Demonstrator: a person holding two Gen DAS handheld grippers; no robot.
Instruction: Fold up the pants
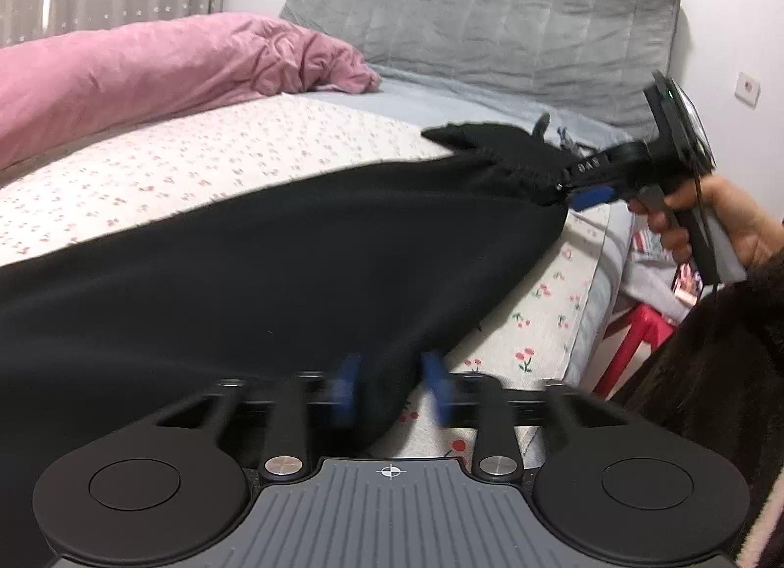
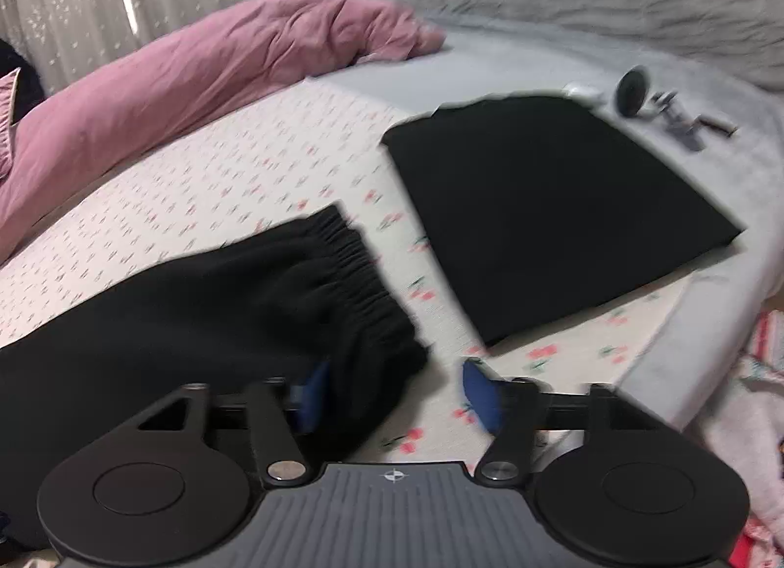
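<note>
Black pants (image 1: 294, 264) lie stretched across the cherry-print bed sheet (image 1: 196, 161). In the left wrist view my left gripper (image 1: 392, 389) has its blue pads apart, with a fold of the pants between them. My right gripper (image 1: 568, 190) shows at the right of that view, at the pants' far end, hand on its handle. In the right wrist view my right gripper (image 2: 397, 394) is open, the elastic waistband (image 2: 353, 269) lying by its left pad (image 2: 313, 391). A second black garment (image 2: 549, 205) lies folded flat beyond it.
A pink duvet (image 1: 161, 63) is bunched along the left. A grey padded headboard (image 1: 490, 14) stands behind. A small grey device (image 2: 656, 112) lies near the folded garment. The bed edge (image 1: 598, 284) drops off at right, with a red stool (image 1: 632, 337) below.
</note>
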